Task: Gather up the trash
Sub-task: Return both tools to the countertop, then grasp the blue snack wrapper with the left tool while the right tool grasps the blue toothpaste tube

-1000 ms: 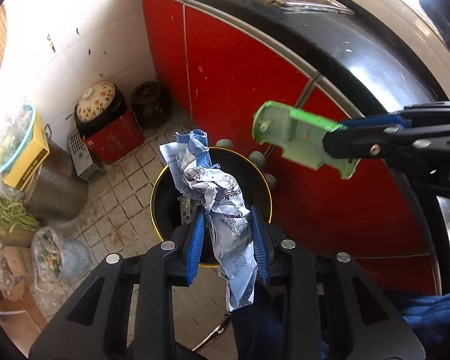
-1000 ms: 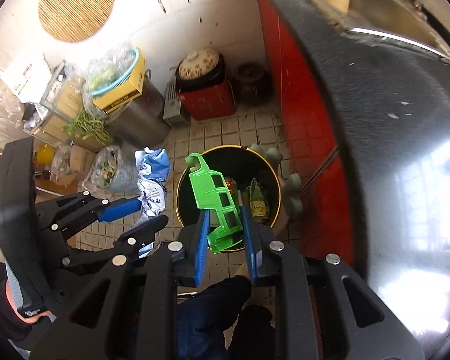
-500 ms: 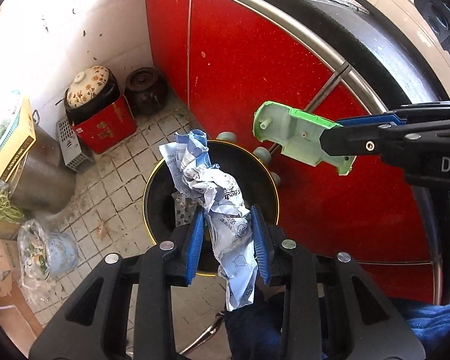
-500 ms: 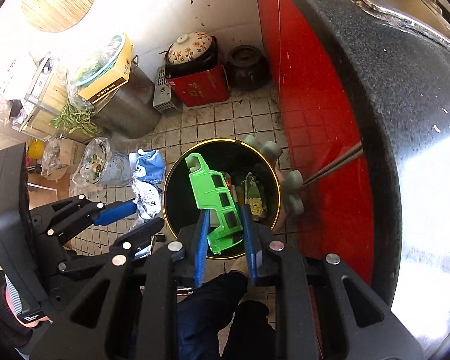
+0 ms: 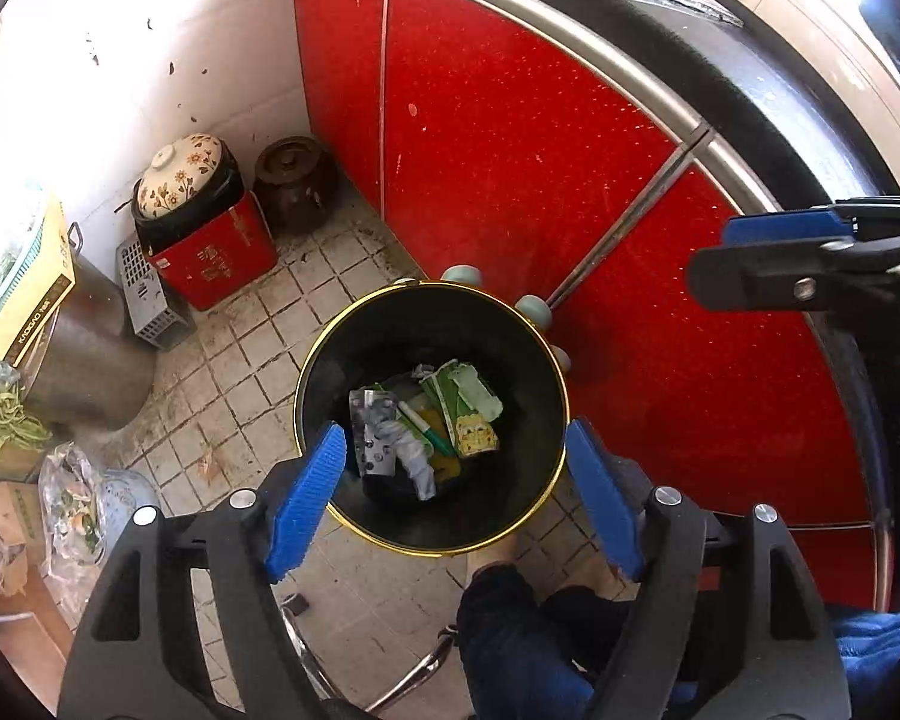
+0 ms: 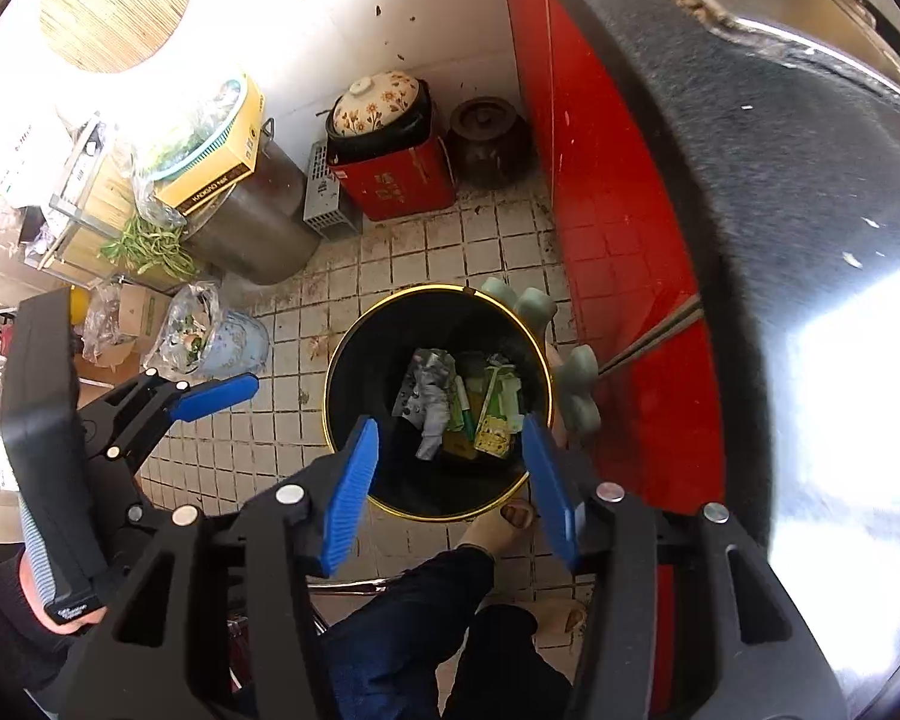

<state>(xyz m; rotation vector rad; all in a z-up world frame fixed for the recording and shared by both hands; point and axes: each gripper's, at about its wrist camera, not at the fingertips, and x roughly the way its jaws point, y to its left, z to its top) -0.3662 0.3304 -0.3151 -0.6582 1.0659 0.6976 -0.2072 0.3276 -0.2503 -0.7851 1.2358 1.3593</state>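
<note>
Both grippers hovering over black bin (image 5: 330,360), jaws opening w/ nothing btwn: left gripper (image 5: 453,495), right gripper (image 6: 447,483). Crumpled wrapper (image 5: 405,450) & other trash lying inside bin; drop looks done.

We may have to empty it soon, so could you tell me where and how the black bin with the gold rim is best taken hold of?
Grip the black bin by its thin gold rim, coming straight down from above with one pad inside the wall and one outside. It stands upright and open-topped, far too wide for jaws to span. Choose the side facing the tiled floor; the red cabinet crowds the other side.
</note>
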